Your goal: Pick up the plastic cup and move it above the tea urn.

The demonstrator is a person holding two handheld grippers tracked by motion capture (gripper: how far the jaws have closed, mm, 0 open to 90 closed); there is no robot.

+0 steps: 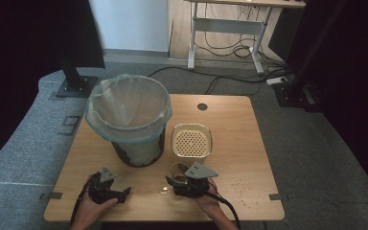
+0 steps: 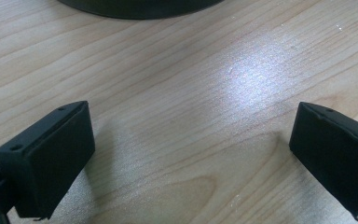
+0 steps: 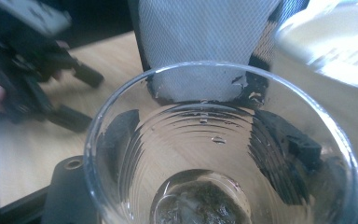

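Holding a clear glass (image 3: 223,149) between its two black jaws, the right gripper (image 1: 186,181) sits at the near edge of the table (image 1: 249,143), a little right of the middle. The jaws are closed in on the sides of the glass; in the right gripper view, dark pads show through the wall on both sides, so the grip looks firm. At the bottom of the glass lies something dark and wet, perhaps a used tea bag or tea leaves, but the view there is too blurred to be sure. The glass is kept upright, I think so that the wet rest does not spill before it reaches the right place.

The left gripper (image 1: 109,188) rests near the same edge, further left, with its jaws wide apart and nothing between them, only bare wood. It seems to wait there, out of the way.

Just behind the glass stands a pale square strainer box (image 1: 191,141) with a holed bottom, close enough that a short tilt could drain liquid into it. Behind and to the left is a black mesh bin (image 1: 128,115) lined with a thin bag, open on top, probably for the solid waste. Some dark crumbs (image 1: 243,191) lie on the table to the right.
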